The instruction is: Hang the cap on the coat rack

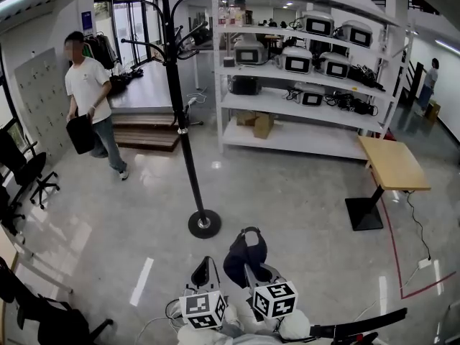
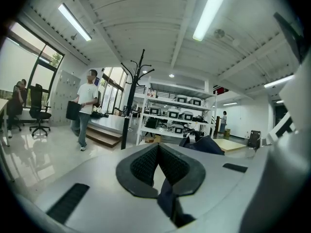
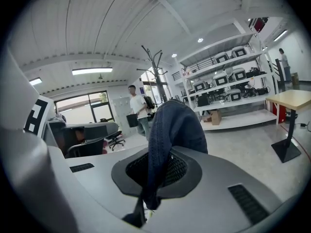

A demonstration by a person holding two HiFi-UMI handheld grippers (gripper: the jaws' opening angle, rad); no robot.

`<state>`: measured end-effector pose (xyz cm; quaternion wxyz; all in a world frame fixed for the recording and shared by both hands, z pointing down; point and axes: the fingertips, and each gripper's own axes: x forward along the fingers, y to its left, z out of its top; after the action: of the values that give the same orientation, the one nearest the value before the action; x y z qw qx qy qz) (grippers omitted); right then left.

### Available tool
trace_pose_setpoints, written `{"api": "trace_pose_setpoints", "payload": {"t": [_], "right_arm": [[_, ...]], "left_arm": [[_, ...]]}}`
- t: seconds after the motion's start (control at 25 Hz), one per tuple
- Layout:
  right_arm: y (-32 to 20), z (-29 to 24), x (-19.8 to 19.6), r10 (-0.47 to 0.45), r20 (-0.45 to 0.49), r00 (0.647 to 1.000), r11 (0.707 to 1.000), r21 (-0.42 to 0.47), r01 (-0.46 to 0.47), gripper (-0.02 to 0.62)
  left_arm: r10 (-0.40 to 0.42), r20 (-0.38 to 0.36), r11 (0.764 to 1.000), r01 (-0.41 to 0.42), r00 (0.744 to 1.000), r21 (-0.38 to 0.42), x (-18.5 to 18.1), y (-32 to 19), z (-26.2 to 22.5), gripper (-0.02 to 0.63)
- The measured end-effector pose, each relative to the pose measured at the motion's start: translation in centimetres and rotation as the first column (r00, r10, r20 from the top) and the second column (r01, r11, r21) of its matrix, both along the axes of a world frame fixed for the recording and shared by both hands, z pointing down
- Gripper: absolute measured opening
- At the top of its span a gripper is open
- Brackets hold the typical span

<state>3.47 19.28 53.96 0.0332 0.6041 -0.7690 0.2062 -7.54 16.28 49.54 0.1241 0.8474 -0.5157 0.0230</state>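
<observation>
Firmly, the right gripper (image 3: 156, 166) had its jaws pinched on the cap (image 3: 177, 125), whose dark blue cloth rose out of the pads and bulged above them. The left gripper (image 2: 158, 152), just beside it, had its pads pressed together at the tips; a dark strip lay low between them, and I could not tell what it was. So the cap was in the air in front of the person, not yet at the rack (image 1: 180, 99), which stood a little way ahead on its round base (image 1: 204, 223). The step in hand looked like the carry. It would go best with the pinch kept tight, the cap lifted high, its open underside brought over one upturned hook, and the jaws loosened only once the hook bore it. A hard push could rock so thin a pole. The floor (image 1: 108, 221) was pale, glossy and open around the base. Shelves (image 1: 302, 131) of equipment stood behind it, a small table (image 1: 392, 162) to the right, and a person (image 1: 90, 103) carrying a dark bag off to the left.
</observation>
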Motion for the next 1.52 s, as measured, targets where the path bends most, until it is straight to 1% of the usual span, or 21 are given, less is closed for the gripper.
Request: {"api": "trace_pose_setpoints", "payload": {"t": [0.32, 0.76, 1.08, 1.52], "right_arm": [[-5.5, -0.4, 0.3, 0.005, -0.006, 1.000, 1.000, 0.003, -0.005, 0.020], [-12.9, -0.8, -0.3, -0.014, 0.001, 1.000, 1.000, 0.016, 0.014, 0.020], [-18.6, -0.3, -0.7, -0.010, 0.004, 1.000, 1.000, 0.015, 0.010, 0.020], [-23.4, 0.2, -0.1, 0.012, -0.002, 1.000, 1.000, -0.008, -0.012, 0.020]], "left_arm": [[0.005, 0.001, 1.000, -0.005, 1.000, 0.003, 0.3, -5.6, -0.5, -0.011], [-0.017, 0.019, 1.000, 0.017, 1.000, 0.008, -0.9, -12.7, -0.6, -0.011], [-0.022, 0.025, 1.000, 0.022, 0.999, 0.003, -1.6, -18.3, 0.1, -0.011], [-0.032, 0.021, 0.999, 0.032, 0.999, -0.031, -2.0, -22.9, 1.2, -0.011]]}}
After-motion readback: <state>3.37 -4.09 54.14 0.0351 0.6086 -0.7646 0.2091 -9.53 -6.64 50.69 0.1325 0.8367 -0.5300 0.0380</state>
